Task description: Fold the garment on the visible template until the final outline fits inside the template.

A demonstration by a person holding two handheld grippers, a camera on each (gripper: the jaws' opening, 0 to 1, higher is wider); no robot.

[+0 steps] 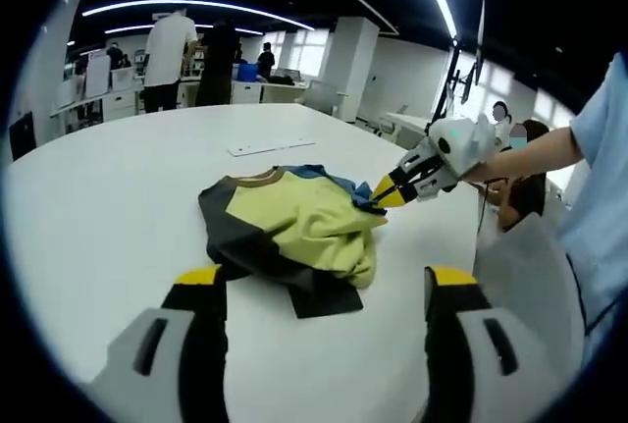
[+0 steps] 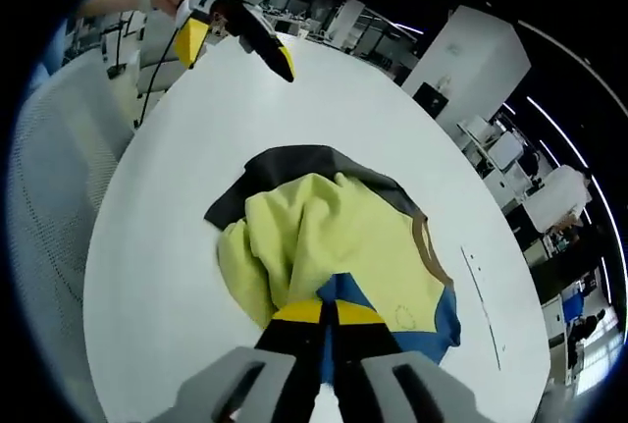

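Note:
A crumpled garment, yellow with dark grey sleeves and a blue part, lies bunched on the round white table. My left gripper is open, its jaws set wide just short of the near dark edge, touching nothing. From the right, my right gripper is shut on the garment's blue edge. In the right gripper view the garment spreads ahead of the right gripper, whose yellow tips pinch blue and yellow cloth. The left gripper hovers open above the table's far side.
A thin pale strip lies flat on the table beyond the garment, and a faint line marks the table beside it. A person's light blue sleeve and a white chair border the table. People stand at desks behind.

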